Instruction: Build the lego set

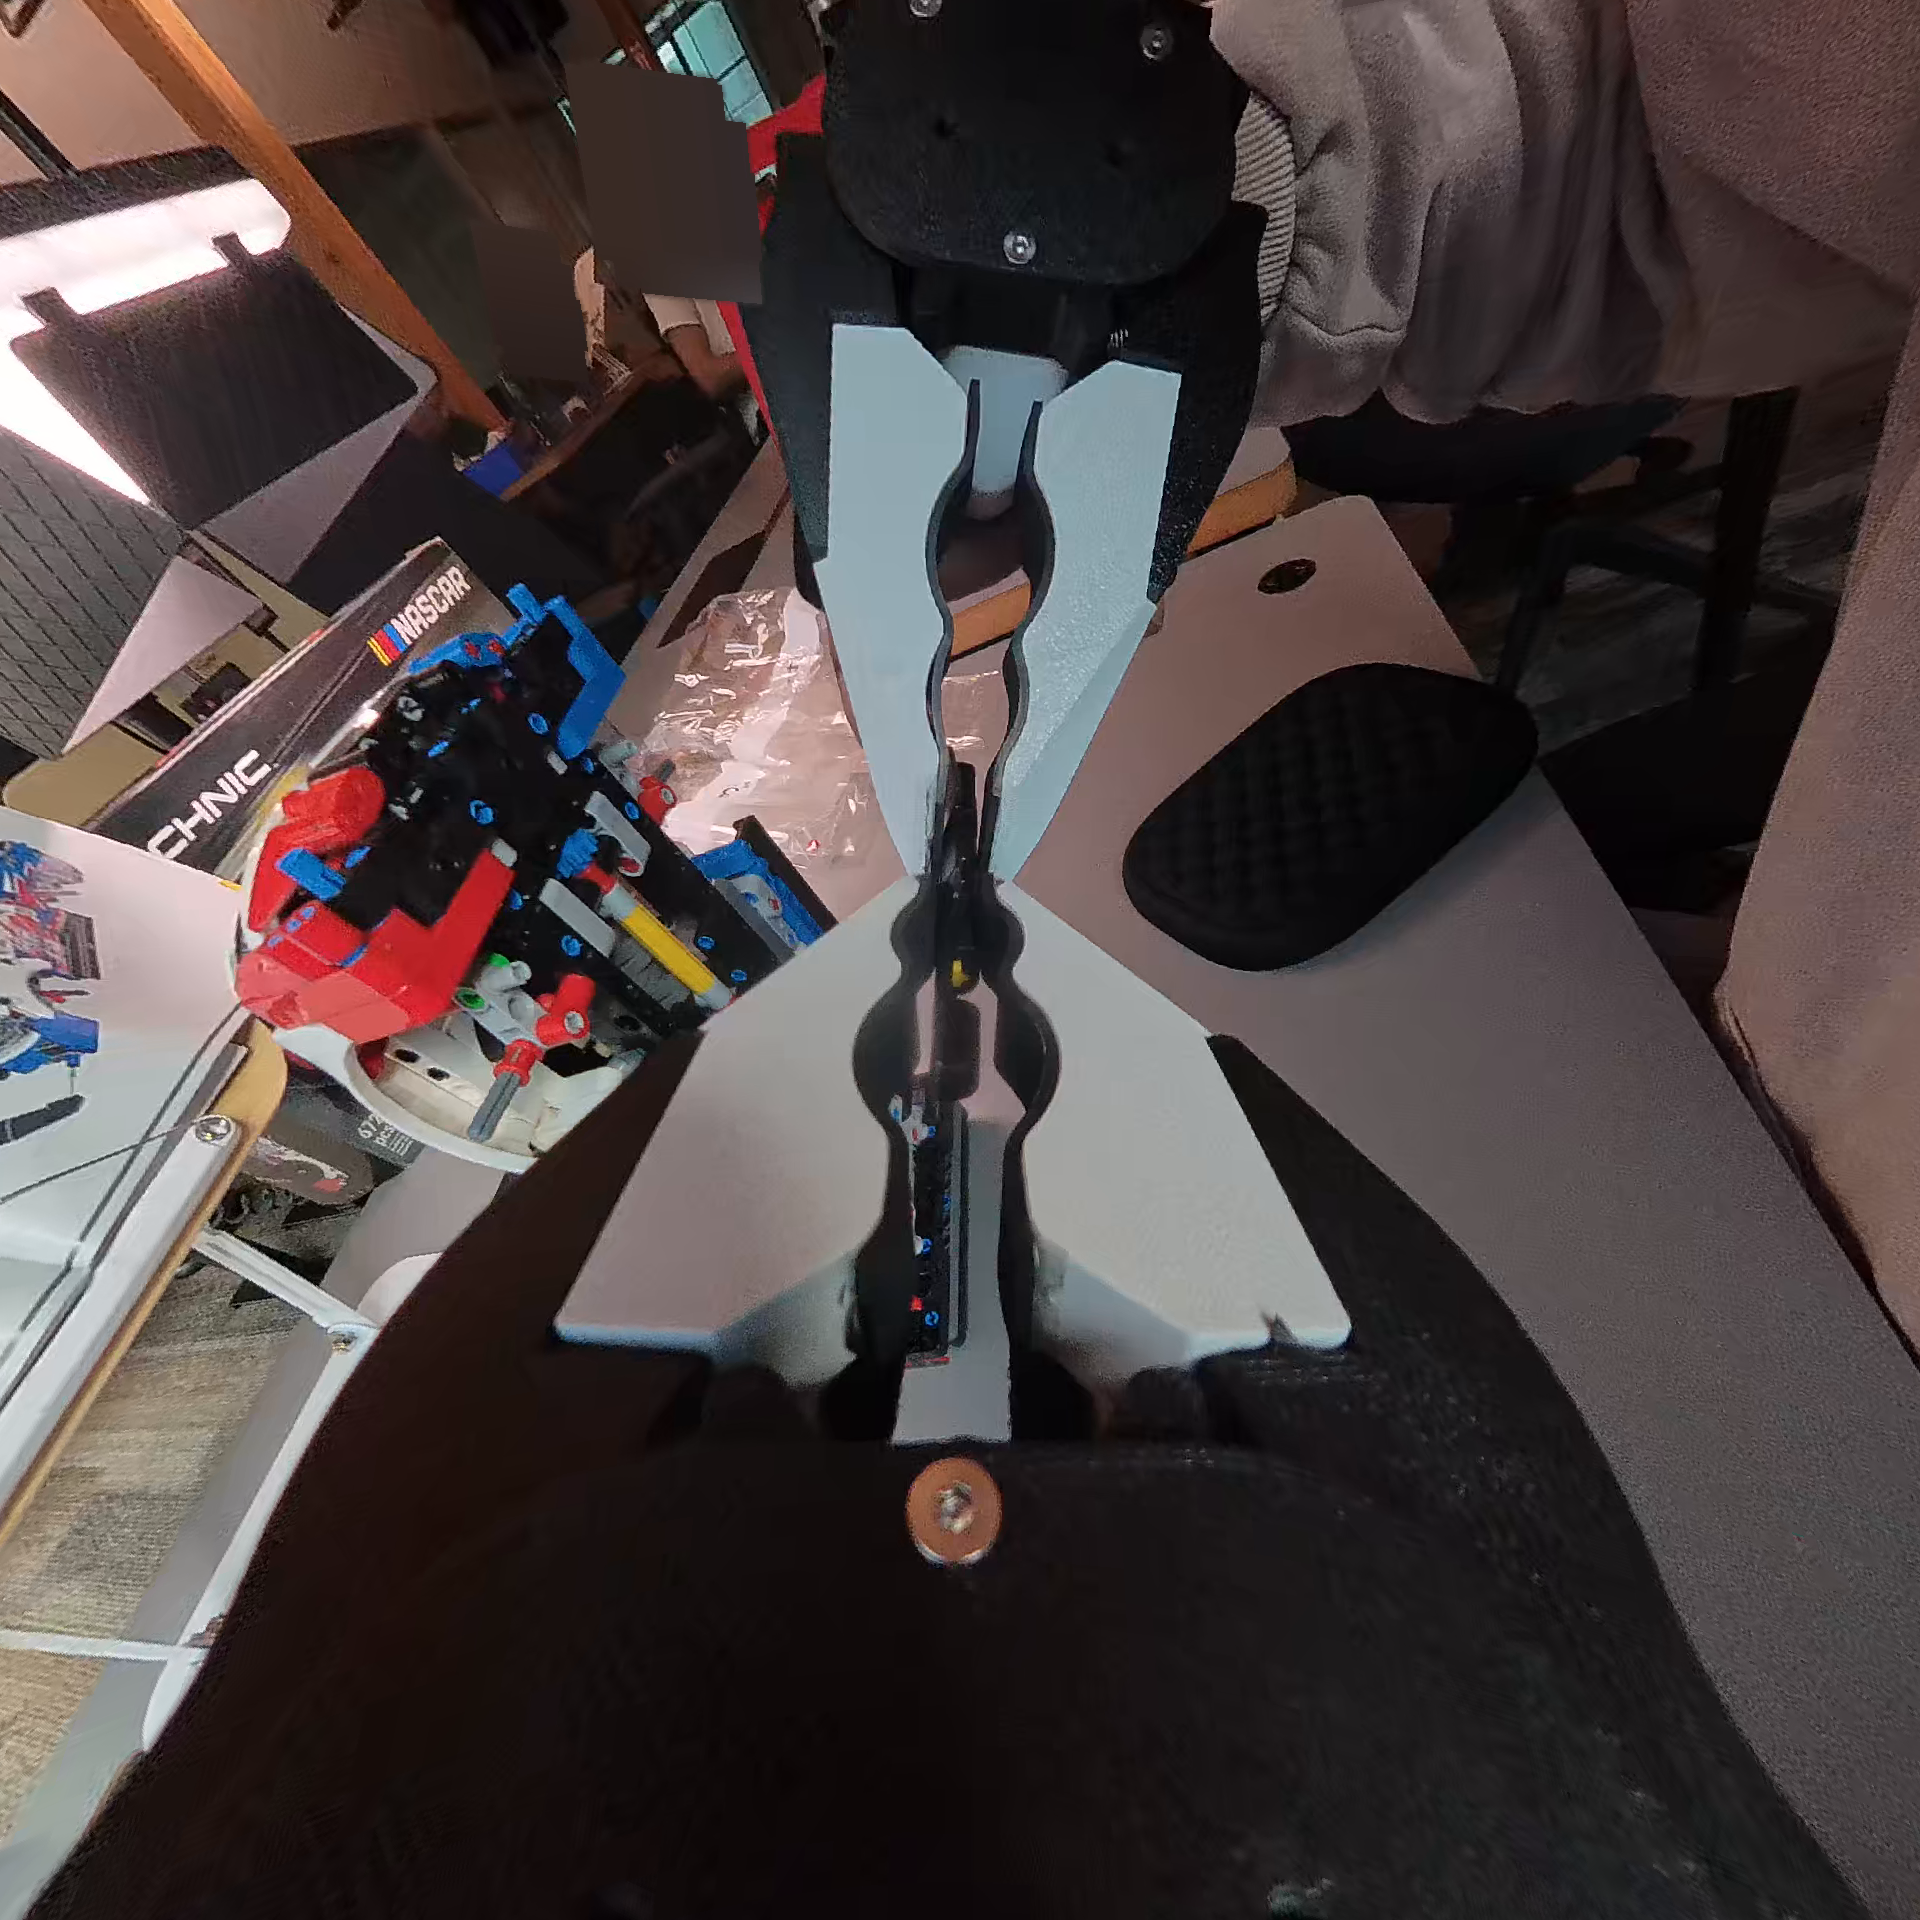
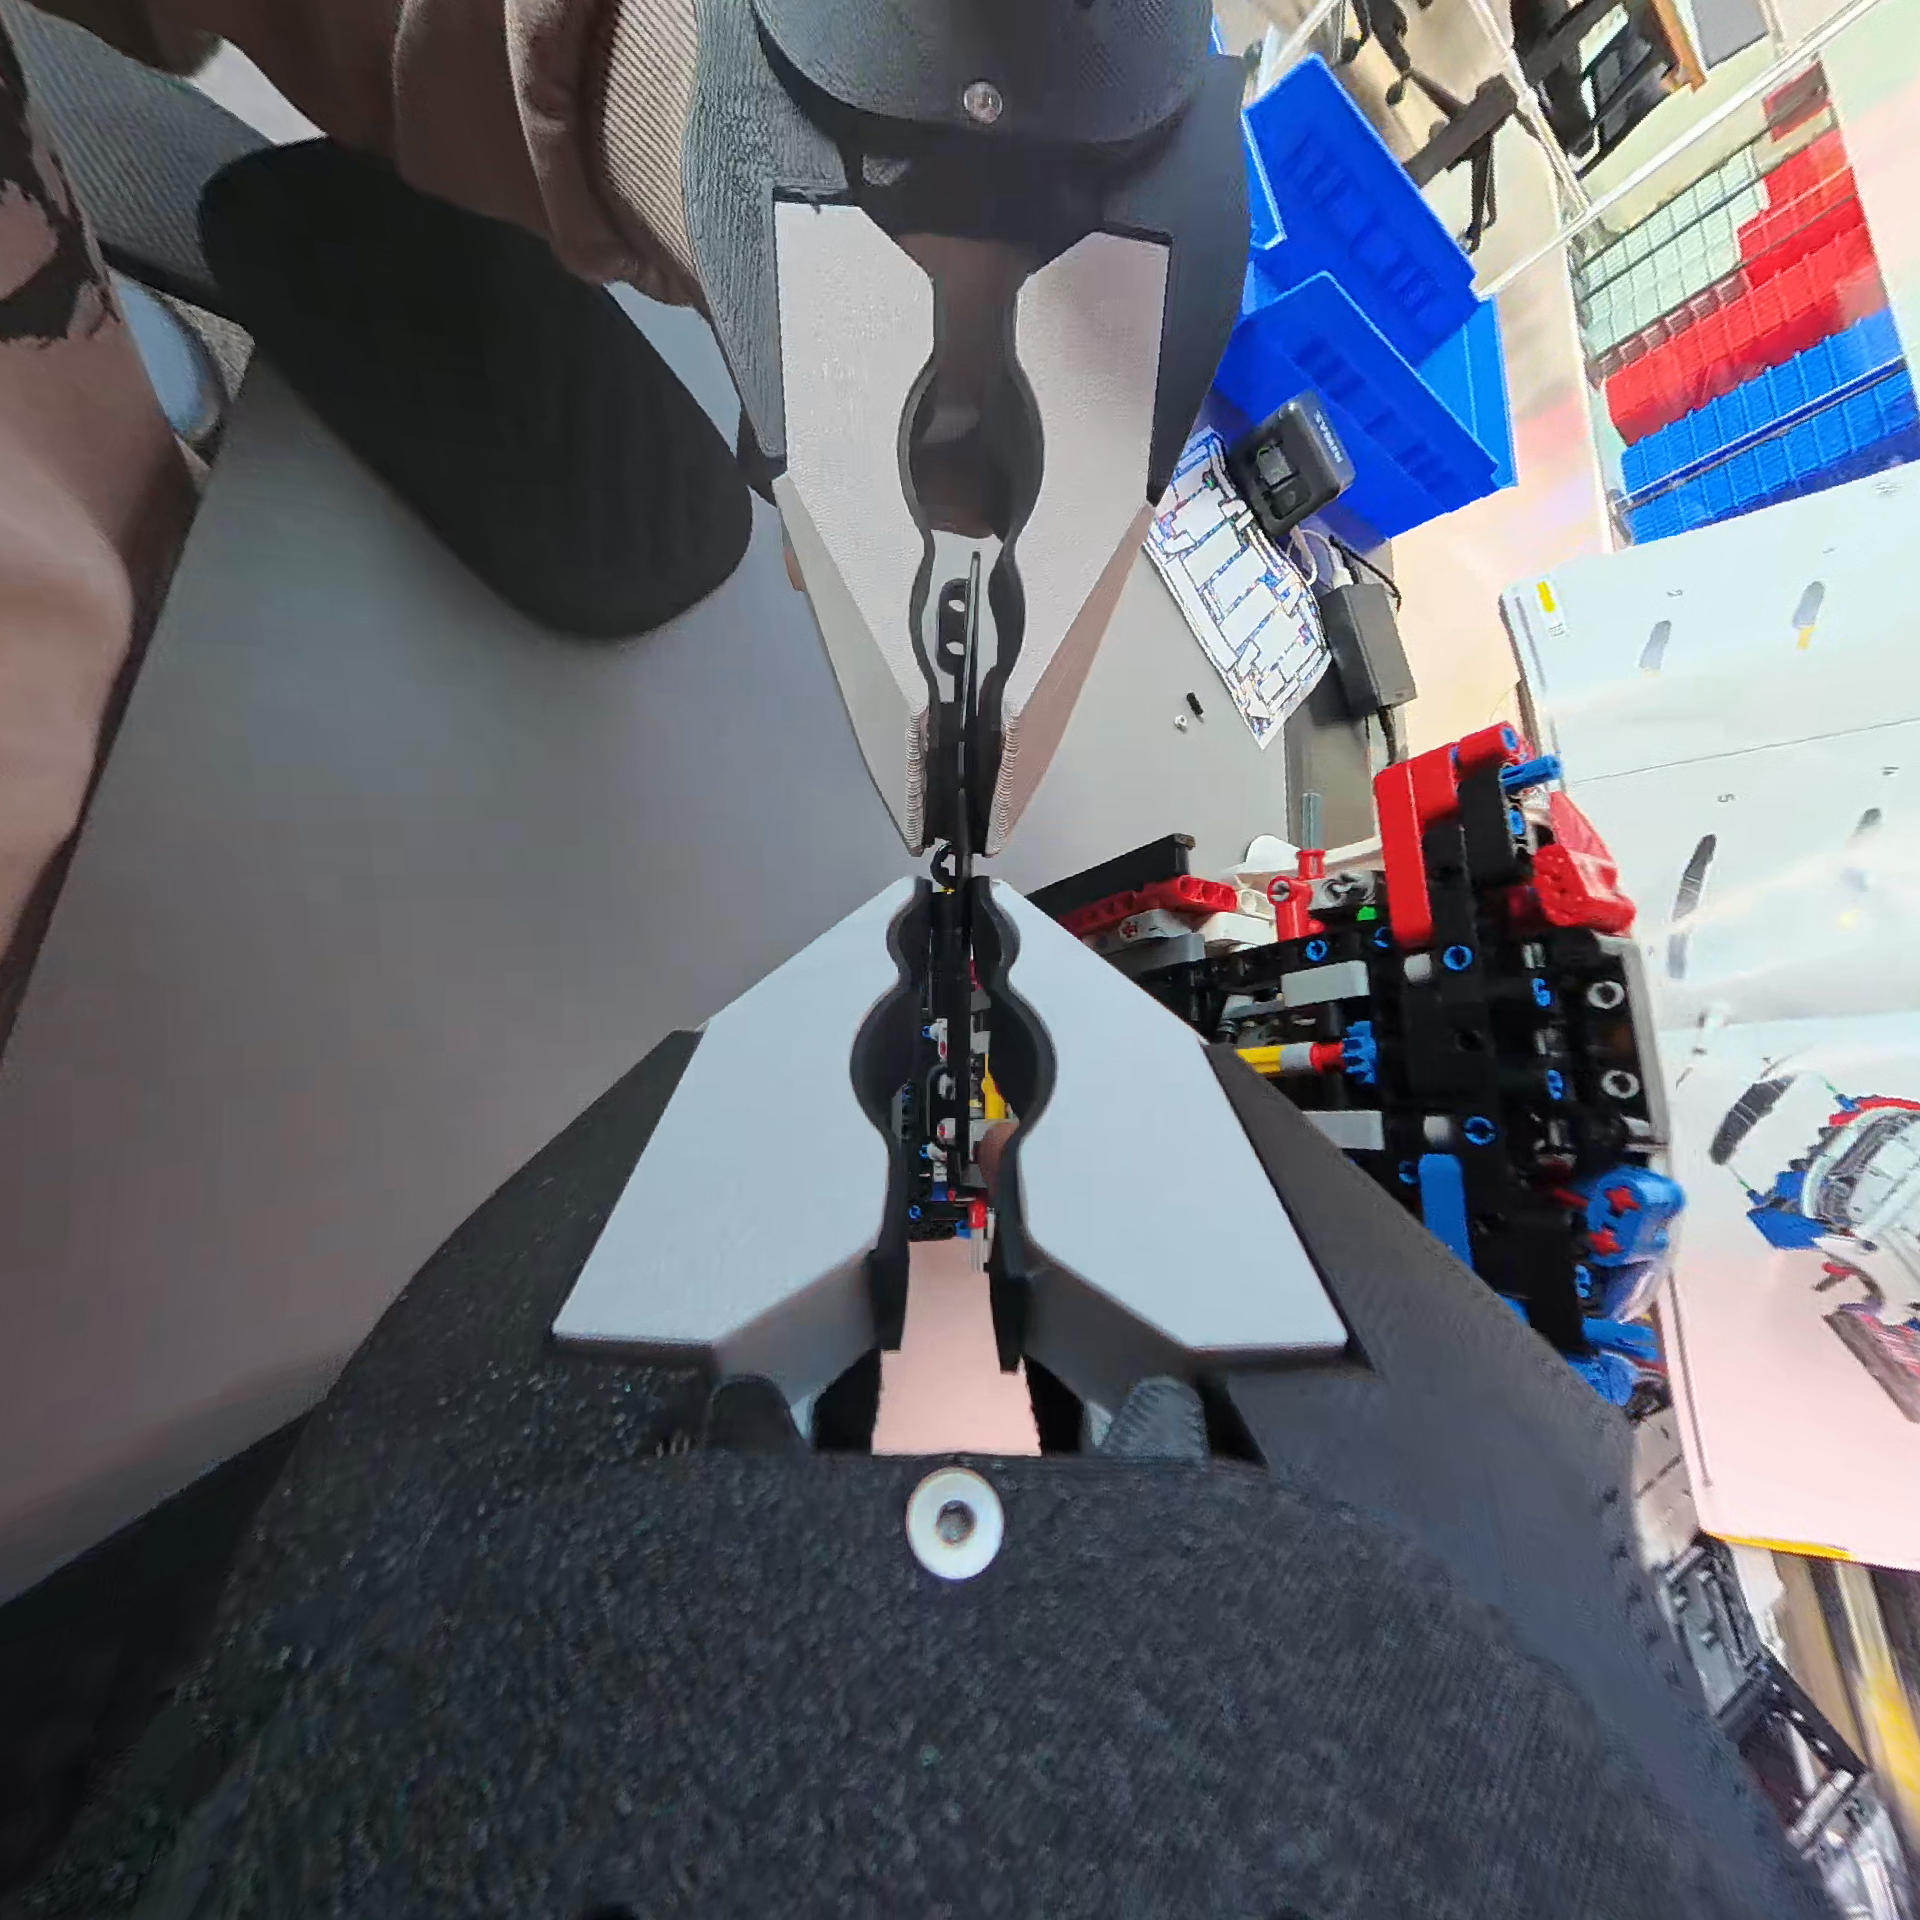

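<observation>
My left hand-held gripper [image 1: 951, 904] is clamped on a thin black lego piece [image 1: 940, 1226] with blue pins and a yellow spot, held edge-on between the fingers. Tip to tip with it, my right hand-held gripper [image 2: 951, 894] is pinched on a slim black part [image 2: 961, 727] that the two seem to share at the meeting point, though I cannot tell whether it is one element or two being joined. To do this step well, I judge I should keep both grips square and in line, push straight along the shared axis and avoid twisting, since such a thin part could slip or pop out sideways. Off to the left of my left hand-held gripper, on the counter [image 1: 1403, 1091], sits the half-built lego set [image 1: 488, 883]: a black frame with red body panels, blue connectors, grey beams and a yellow axle, lying beside its box [image 1: 312, 717] and some clear plastic bags [image 1: 769, 717].
</observation>
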`<state>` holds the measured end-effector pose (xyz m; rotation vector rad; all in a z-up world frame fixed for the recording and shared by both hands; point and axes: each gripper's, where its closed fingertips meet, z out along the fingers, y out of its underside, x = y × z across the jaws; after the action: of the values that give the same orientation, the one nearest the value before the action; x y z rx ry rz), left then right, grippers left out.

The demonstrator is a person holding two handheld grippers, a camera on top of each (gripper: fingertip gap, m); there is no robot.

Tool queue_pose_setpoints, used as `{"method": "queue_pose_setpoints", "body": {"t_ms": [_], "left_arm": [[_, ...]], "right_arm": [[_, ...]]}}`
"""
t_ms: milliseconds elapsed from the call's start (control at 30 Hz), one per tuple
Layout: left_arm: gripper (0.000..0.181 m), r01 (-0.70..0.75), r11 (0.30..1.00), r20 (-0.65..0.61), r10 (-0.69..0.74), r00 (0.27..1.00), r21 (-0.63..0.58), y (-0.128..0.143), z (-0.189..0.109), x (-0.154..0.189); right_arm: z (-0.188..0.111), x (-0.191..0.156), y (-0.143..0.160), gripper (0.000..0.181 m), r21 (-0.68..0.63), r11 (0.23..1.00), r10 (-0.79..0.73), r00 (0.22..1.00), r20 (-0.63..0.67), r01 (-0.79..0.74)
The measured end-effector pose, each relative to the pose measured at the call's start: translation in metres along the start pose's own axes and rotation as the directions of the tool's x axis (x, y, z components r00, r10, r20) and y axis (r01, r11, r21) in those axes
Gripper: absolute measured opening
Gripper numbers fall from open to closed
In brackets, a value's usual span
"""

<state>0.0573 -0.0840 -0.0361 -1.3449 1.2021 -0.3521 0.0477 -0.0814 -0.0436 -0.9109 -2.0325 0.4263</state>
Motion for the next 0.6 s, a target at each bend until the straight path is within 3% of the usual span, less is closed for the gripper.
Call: {"method": "queue_pose_setpoints", "body": {"t_ms": [167,300,433,600], "left_arm": [[0.016,0.023,0.998,0.014,-0.024,1.0,0.059,-0.01,-0.009,-0.005],[0.006,0.033,0.997,0.005,-0.033,0.999,0.066,-0.016,-0.011,-0.006],[0.006,0.113,0.989,0.008,-0.114,0.993,0.097,-0.025,-0.012,-0.018],[0.017,0.168,0.97,0.013,-0.173,0.985,0.175,-0.044,-0.012,-0.042]], "right_arm": [[-0.012,0.005,-0.003,0.005,0.015,0.998,0.055,0.997,0.045,-0.056],[-0.018,0.007,-0.005,0.005,0.007,0.993,0.113,0.99,0.086,-0.114],[-0.023,0.023,-0.015,0.007,-0.02,1.0,0.019,1.0,0.019,-0.018],[-0.036,0.048,-0.026,0.005,-0.088,0.996,0.0,0.999,0.037,0.003]]}}
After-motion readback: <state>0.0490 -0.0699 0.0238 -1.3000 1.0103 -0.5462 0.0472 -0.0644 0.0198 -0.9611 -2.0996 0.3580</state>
